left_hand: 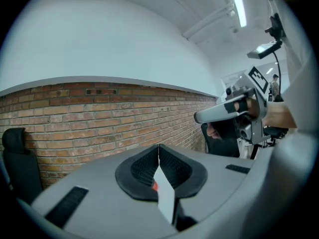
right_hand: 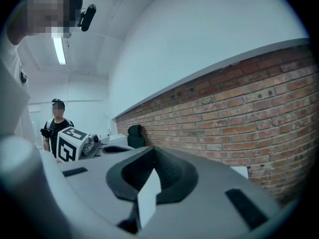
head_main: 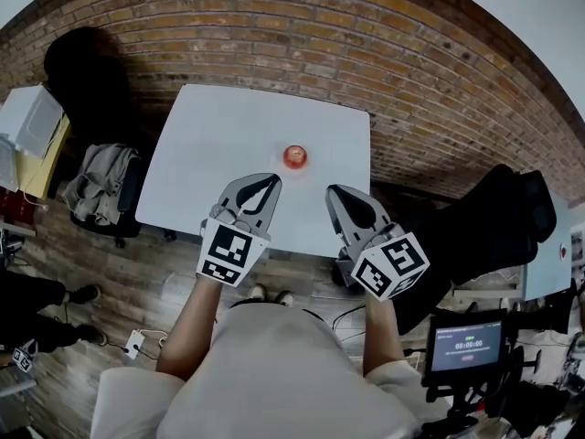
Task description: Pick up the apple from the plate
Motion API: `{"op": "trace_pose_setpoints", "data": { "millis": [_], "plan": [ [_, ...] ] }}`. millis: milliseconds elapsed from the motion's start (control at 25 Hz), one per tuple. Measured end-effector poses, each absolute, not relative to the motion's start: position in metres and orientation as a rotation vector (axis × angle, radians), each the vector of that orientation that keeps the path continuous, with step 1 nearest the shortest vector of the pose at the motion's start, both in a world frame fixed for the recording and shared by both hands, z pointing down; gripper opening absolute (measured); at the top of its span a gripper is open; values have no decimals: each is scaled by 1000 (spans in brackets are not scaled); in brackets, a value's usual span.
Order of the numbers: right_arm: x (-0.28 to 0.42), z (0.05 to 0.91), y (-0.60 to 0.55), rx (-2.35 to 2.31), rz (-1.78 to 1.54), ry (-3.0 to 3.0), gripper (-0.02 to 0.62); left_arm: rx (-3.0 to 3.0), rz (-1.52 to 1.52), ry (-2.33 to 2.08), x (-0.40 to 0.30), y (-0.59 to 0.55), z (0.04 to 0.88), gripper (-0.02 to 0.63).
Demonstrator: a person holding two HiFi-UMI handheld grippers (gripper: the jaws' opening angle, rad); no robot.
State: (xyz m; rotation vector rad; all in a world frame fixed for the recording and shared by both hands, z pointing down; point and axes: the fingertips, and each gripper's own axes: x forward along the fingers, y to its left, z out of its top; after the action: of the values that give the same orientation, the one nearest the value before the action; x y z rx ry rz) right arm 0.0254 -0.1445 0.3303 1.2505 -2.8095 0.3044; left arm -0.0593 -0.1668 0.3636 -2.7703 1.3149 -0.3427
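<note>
A small red apple (head_main: 294, 156) sits on a small plate, hard to make out, right of the middle of the white table (head_main: 219, 144). Above the table's near edge are both grippers, pointing toward the apple and short of it. My left gripper (head_main: 273, 182) is below-left of the apple with its jaws together and nothing held. Through the slit between its jaws, the left gripper view (left_hand: 159, 147) shows a red sliver of the apple (left_hand: 155, 185). My right gripper (head_main: 333, 191) (right_hand: 153, 149) is below-right of the apple, jaws also together and empty.
A brick wall (head_main: 393, 53) runs behind the table. A black chair (head_main: 87, 71) and a chair with clothes (head_main: 101, 186) stand at the left, another black chair (head_main: 494, 218) at the right. A monitor (head_main: 468, 346) is at lower right. A person (right_hand: 57, 118) stands far off.
</note>
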Motion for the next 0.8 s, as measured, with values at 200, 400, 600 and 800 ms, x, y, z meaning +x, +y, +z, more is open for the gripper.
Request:
{"op": "trace_pose_setpoints", "data": {
  "millis": [200, 400, 600, 800],
  "plan": [
    [55, 327, -148, 1212, 323, -2853, 3, -2746, -358, 1380, -35, -166, 362, 8],
    [70, 335, -147, 1204, 347, -2853, 3, -2721, -361, 1436, -28, -161, 368, 8],
    [89, 346, -152, 1186, 378, -2851, 3, -2708, -389, 1475, -13, -163, 376, 8],
    [97, 356, -157, 1203, 408, -2832, 3, -2704, -402, 1484, -13, -172, 382, 9]
  ]
}}
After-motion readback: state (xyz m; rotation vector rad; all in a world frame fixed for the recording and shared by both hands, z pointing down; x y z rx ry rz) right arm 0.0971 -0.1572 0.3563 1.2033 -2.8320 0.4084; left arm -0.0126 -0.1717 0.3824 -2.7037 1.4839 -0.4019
